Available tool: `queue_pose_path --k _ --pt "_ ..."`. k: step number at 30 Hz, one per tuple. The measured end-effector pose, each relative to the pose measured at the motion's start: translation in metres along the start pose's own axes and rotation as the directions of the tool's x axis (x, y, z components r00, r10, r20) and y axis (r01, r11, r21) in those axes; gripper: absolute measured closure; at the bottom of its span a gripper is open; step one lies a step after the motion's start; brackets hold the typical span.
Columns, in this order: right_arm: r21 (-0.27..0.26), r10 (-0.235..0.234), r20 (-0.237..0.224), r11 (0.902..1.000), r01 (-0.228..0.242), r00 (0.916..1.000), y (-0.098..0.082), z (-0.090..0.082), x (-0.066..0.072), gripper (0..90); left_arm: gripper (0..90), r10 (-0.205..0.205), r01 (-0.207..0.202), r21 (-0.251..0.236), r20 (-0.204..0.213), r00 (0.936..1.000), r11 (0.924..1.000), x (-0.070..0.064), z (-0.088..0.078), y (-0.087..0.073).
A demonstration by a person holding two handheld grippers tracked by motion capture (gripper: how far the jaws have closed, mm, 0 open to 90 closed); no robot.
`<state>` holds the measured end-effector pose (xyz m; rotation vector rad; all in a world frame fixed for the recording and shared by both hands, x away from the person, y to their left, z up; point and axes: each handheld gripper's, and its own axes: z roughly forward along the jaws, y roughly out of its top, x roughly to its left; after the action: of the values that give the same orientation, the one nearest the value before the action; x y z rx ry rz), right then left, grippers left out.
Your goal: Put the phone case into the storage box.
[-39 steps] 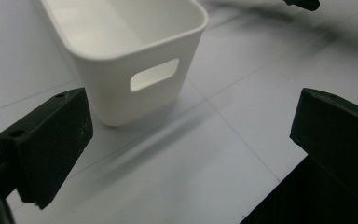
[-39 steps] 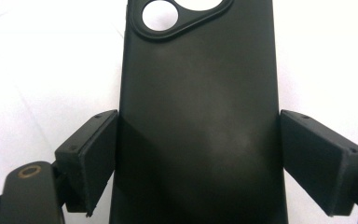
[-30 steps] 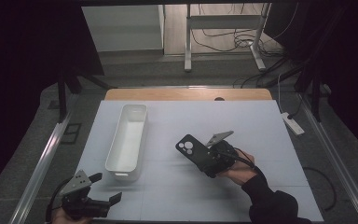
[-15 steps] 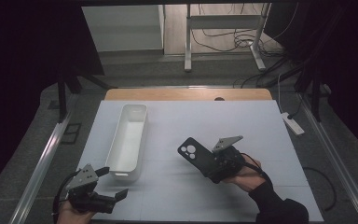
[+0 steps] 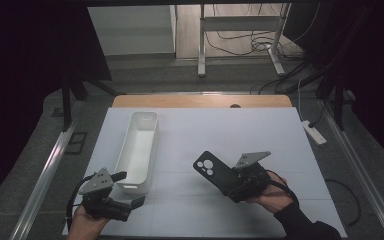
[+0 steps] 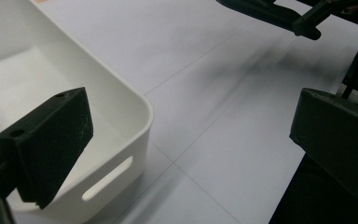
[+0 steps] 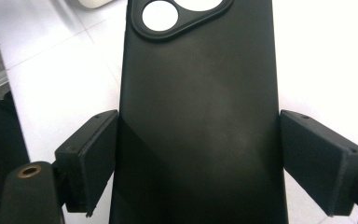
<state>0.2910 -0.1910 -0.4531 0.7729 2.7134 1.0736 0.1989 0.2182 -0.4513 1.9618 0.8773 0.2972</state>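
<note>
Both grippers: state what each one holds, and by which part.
The right gripper holds a black phone case, its jaws pressed against the two long side edges of the lower half. The left gripper holds nothing; its jaws stand open beside the white bin.

The phone case (image 7: pixel 200 116) looks like matt black soft plastic, smooth. The bin (image 5: pixel 139 145), at nine o'clock from it, is white plastic with a slight sheen. The table (image 5: pixel 260 135) top is smooth matt white; at twelve o'clock a bare wooden edge (image 5: pixel 200 101) shows.
</note>
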Motion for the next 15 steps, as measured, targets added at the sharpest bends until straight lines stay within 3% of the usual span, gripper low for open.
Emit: queue_pose_path --k 15 --pt "-0.036 -0.015 -0.019 0.9992 0.015 0.9997 -0.014 -0.018 0.010 15.6 0.0 0.052 -0.051 -0.009 0.063 0.9967 0.9986 -0.002 0.023 0.019"
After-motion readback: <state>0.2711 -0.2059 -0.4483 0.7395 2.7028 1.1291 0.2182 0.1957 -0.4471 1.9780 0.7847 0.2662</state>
